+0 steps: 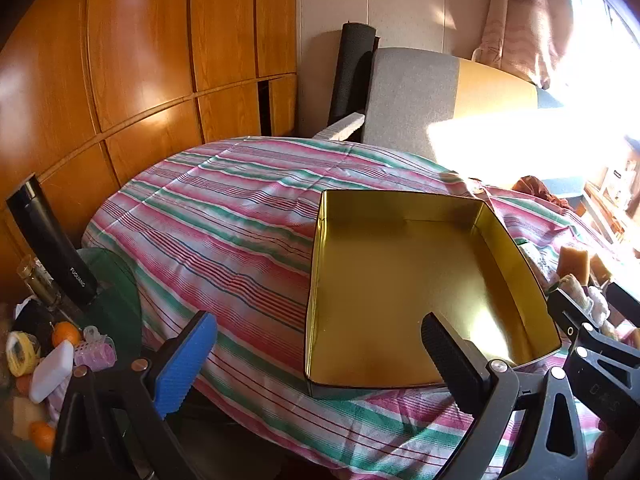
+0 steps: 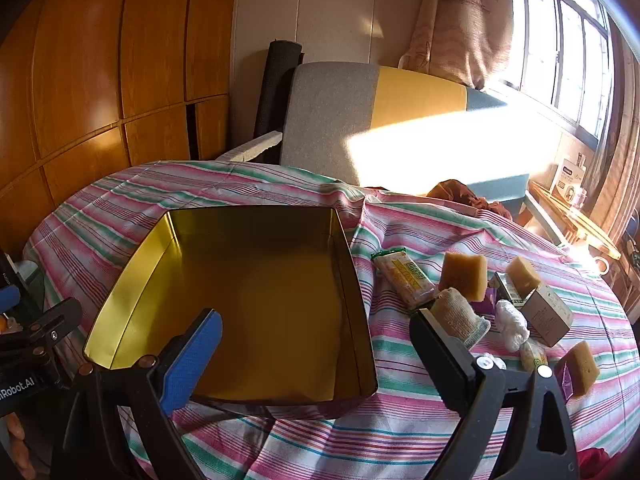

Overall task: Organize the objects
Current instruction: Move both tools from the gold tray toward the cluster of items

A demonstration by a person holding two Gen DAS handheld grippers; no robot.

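Observation:
An empty gold-lined tin box (image 1: 404, 280) (image 2: 248, 296) sits on a striped tablecloth (image 1: 224, 216) (image 2: 420, 412). To its right lies a cluster of items: a yellow snack packet (image 2: 404, 282), yellow sponges (image 2: 464, 274), a bandage roll (image 2: 460, 316), a white plastic wad (image 2: 512, 324) and a small carton (image 2: 548, 314). My left gripper (image 1: 316, 360) is open and empty, near the box's front left corner. My right gripper (image 2: 316, 356) is open and empty over the box's front right corner.
Left of the table, a black flask (image 1: 52, 244), oranges (image 1: 66, 334), a white bar (image 1: 52, 370) and pink rollers (image 1: 96, 354) sit on a low surface. A grey and yellow sofa (image 2: 360, 120) and wooden wardrobe (image 1: 140, 60) stand behind.

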